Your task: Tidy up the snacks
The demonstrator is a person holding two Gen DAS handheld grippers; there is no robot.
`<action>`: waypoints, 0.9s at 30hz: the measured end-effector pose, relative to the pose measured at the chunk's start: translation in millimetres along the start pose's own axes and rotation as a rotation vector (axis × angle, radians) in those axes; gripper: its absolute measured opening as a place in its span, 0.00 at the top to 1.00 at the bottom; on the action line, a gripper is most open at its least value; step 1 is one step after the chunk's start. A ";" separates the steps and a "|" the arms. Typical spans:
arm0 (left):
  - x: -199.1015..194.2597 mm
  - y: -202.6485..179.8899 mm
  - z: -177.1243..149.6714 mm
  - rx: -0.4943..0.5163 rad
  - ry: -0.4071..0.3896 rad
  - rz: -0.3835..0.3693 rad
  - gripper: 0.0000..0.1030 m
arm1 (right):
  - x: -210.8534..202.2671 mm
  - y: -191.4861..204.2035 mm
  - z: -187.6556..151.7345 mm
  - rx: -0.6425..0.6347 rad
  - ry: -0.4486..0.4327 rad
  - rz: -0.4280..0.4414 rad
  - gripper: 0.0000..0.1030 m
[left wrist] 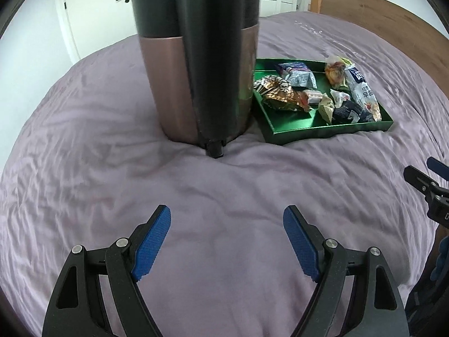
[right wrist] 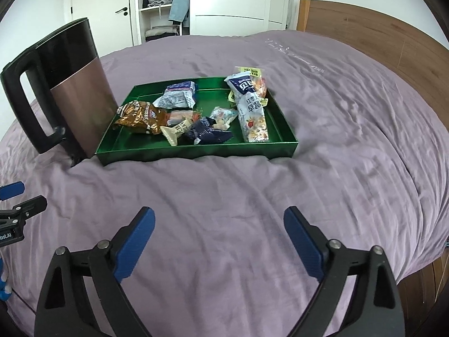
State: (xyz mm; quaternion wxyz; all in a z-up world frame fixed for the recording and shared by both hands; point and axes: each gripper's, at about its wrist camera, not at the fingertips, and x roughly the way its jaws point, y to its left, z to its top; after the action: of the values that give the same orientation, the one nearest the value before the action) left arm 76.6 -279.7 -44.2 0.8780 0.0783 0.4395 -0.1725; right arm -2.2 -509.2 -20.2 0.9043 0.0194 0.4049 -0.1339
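Observation:
A green tray (right wrist: pixel 196 151) lies on the purple bedspread, holding several snack packets: a brown-gold bag (right wrist: pixel 139 118), a blue-white pouch (right wrist: pixel 178 95), a tall cereal packet (right wrist: pixel 251 115), a dark blue wrapper (right wrist: pixel 206 133). The left wrist view shows the same tray (left wrist: pixel 322 130) with the brown-gold bag (left wrist: pixel 277 94) right of the kettle. My left gripper (left wrist: pixel 226 231) is open over bare bedspread, well short of the tray. My right gripper (right wrist: pixel 219 231) is open wide, nothing between its fingers, also short of the tray.
A copper-and-black kettle (right wrist: pixel 70 95) stands against the tray's left side, looming close in the left wrist view as the kettle (left wrist: pixel 196 70). A wooden headboard (right wrist: pixel 378 33) runs along the right. Wardrobe shelves and a white door (right wrist: pixel 98 8) are beyond the bed.

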 end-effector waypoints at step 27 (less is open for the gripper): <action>-4.6 -13.8 27.4 -0.005 -0.099 0.020 0.24 | 20.1 -3.3 9.8 -0.021 -0.001 0.005 0.00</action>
State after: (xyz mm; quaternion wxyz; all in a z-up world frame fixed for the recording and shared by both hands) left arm 89.3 -299.4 -23.8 0.9004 0.0720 0.3954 -0.1666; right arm 16.9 -518.3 -28.2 0.9049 0.0111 0.4059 -0.1275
